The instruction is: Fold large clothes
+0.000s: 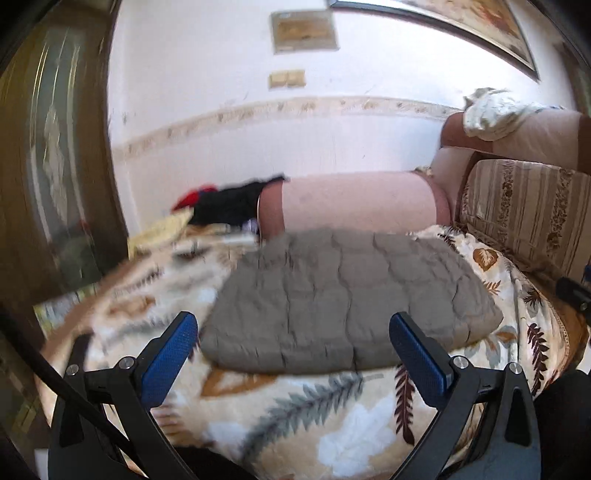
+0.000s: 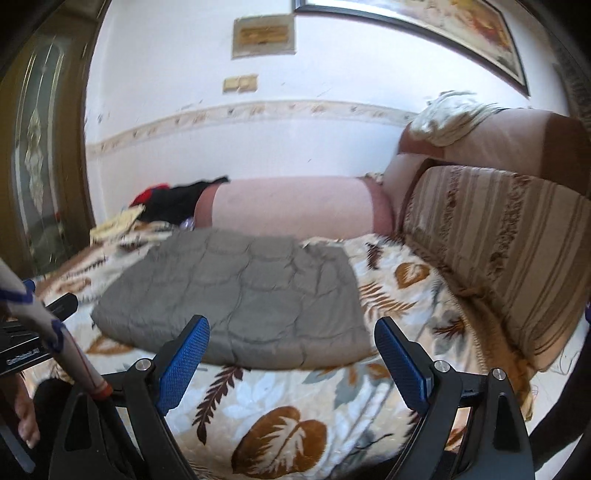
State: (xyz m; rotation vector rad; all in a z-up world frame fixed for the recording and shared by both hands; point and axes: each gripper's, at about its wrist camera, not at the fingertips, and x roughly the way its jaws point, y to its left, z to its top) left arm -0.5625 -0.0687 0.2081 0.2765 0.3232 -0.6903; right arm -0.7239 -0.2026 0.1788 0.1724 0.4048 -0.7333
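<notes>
Presently we find both claws released, jaws spread wide, neither touching cloth. Our left claw (image 1: 293,343) hangs just above the near edge of the grey quilted garment (image 1: 343,295), its blue pads (image 1: 168,360) framing that edge from either side. Our right claw (image 2: 291,349) hangs likewise over the near right part of the same garment (image 2: 236,299).

We note the garment lies folded into a compact, roughly rectangular pad, flat on the leaf-patterned blanket (image 1: 295,413) that covers the sofa seat. It sits toward the middle of the seat, near the pink armrest (image 1: 354,203) at the far end and well apart from the striped back cushion (image 2: 495,251).

Further items observed: a heap of black and red clothing (image 1: 225,205) beside the armrest, a crumpled pale cloth (image 2: 447,114) draped on top of the sofa back, and a framed picture (image 2: 436,26) on the white wall. Both views are blurred, so finer detail of the garment's folds cannot be told.
</notes>
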